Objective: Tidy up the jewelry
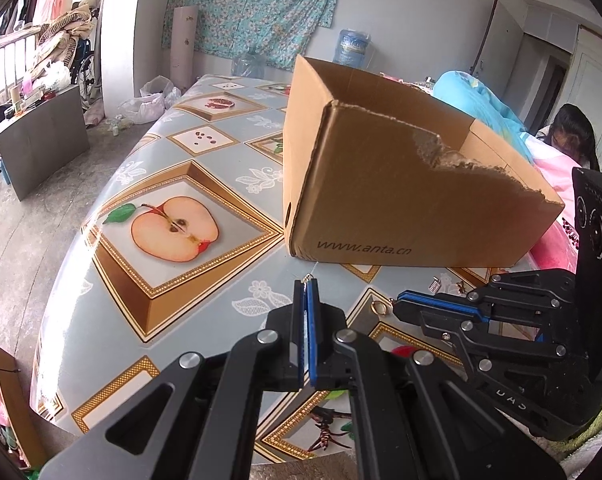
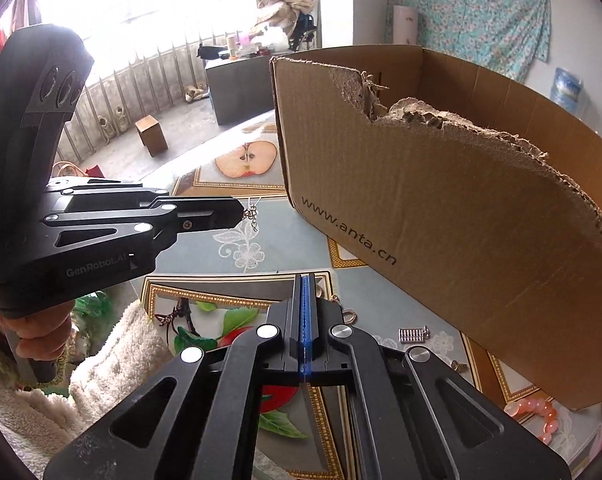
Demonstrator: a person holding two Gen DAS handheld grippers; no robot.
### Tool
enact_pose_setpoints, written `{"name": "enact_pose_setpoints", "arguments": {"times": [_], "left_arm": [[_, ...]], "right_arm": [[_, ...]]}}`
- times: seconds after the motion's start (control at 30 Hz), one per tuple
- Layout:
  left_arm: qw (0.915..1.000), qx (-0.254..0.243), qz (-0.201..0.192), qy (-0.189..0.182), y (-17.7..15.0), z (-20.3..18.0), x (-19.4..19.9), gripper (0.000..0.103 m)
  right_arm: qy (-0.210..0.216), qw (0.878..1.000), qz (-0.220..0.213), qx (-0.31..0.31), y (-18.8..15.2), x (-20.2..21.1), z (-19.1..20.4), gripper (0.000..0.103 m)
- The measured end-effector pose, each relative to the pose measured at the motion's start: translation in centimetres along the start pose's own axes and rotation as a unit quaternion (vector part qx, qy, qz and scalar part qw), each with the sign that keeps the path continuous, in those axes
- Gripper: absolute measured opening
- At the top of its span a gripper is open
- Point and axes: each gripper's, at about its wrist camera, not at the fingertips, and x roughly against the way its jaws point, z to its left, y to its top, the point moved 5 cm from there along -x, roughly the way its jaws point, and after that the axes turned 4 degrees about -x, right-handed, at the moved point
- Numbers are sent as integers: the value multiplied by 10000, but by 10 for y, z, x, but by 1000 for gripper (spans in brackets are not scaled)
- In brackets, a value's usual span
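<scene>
My left gripper [image 1: 305,282] is shut on a small metal earring [image 1: 308,278], held above the table near the front of the torn cardboard box [image 1: 401,184]. In the right wrist view the left gripper [image 2: 241,212] shows the earring [image 2: 253,216] dangling from its tip. My right gripper [image 2: 304,280] is shut with nothing visible in it; it shows in the left wrist view [image 1: 397,305] beside a gold ring [image 1: 379,307]. A silver comb-like piece [image 2: 413,335], a small clasp [image 2: 349,314] and a pink bead bracelet [image 2: 537,412] lie on the table by the box.
The table [image 1: 161,280] has a fruit-print cover. A white fluffy towel [image 2: 113,364] lies at its near edge. A dark cord piece [image 2: 177,316] lies on the table. A person [image 1: 573,132] sits behind the box at the right.
</scene>
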Motion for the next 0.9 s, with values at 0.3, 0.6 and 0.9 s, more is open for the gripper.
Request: {"name": "enact_pose_setpoints", "arguments": {"times": [0.3,0.6,0.9], "left_arm": [[10000,-50,8,60,0,-5,4,1],[10000,1,57,54,-1,2,-3,1],[9999,68,102,-11,-2,8,-10,1]], "right_arm": [[74,9995,-6,316,2,0,2,24],[-32,9992,176,362,6,-21,3,16],[-181,9990,266,326,4,-25,1,0]]}}
